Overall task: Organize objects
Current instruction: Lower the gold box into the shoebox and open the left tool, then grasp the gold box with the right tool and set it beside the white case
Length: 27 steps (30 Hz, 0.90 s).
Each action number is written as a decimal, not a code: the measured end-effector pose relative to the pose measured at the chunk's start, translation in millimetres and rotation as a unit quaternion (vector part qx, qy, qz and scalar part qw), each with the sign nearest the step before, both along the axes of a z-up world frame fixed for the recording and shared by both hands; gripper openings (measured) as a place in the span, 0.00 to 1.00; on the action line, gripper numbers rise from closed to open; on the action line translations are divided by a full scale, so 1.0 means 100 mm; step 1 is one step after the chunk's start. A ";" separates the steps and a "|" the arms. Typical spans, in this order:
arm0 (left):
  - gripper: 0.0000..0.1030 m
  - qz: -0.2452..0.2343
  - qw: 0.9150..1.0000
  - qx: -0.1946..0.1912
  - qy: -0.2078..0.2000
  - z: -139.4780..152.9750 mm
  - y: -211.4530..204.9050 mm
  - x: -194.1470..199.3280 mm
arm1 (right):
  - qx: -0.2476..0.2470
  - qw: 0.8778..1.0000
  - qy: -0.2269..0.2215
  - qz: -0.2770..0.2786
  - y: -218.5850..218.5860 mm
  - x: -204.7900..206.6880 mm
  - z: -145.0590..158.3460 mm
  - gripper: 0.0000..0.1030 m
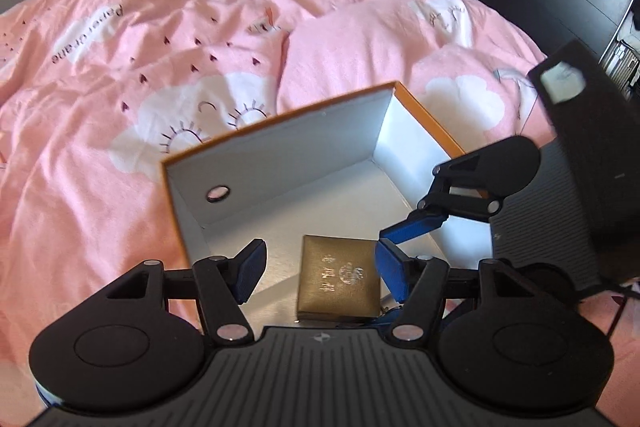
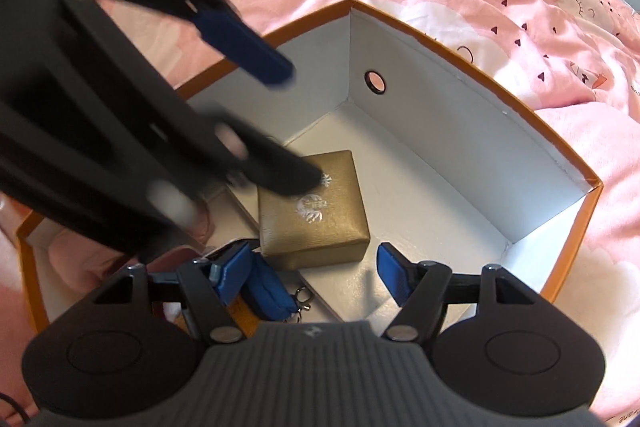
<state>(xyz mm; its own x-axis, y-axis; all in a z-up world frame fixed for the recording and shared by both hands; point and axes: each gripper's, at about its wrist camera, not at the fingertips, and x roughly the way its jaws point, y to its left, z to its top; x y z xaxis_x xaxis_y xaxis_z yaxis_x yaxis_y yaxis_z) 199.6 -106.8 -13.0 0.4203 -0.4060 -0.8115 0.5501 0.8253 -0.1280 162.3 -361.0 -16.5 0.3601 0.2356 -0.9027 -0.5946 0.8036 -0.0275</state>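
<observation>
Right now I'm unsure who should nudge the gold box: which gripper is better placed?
Probably the left gripper: open, the gold box lies between its fingers. The right gripper is open beside the box.

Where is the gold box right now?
The gold box lies on the floor of the orange box, beside a blue pouch, in both wrist views.

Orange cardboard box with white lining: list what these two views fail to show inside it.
- Blue fabric pouch, right wrist view: partly behind the right gripper; shape unclear.
- Gold square gift box: silver emblem too small to read; one corner hidden by the blurred left gripper.
- Orange cardboard box, left wrist view: near floor cut off by the left gripper's body.
</observation>
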 end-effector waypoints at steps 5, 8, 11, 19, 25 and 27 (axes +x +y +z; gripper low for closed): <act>0.71 0.020 1.000 -0.010 -0.019 0.12 0.20 -0.07 | 0.012 1.000 -0.002 -0.026 0.04 0.05 -0.05 0.64; 0.70 0.034 0.999 -0.012 -0.026 0.13 0.30 -0.12 | 0.019 0.999 0.002 -0.033 0.06 0.07 -0.07 0.61; 0.69 0.044 0.999 -0.013 -0.029 0.12 0.41 -0.19 | 0.017 0.999 -0.002 -0.030 0.08 0.04 -0.02 0.61; 0.69 0.080 0.996 -0.038 -0.022 0.13 0.74 -0.32 | -0.035 0.999 -0.022 0.013 0.05 -0.07 0.34 0.60; 0.69 0.095 0.994 -0.048 -0.014 0.10 0.87 -0.41 | -0.172 0.979 -0.009 0.106 -0.04 -0.20 0.44 0.60; 0.69 0.101 0.994 -0.051 -0.011 0.08 0.90 -0.43 | -0.209 0.970 -0.002 0.128 -0.08 -0.29 0.46 0.60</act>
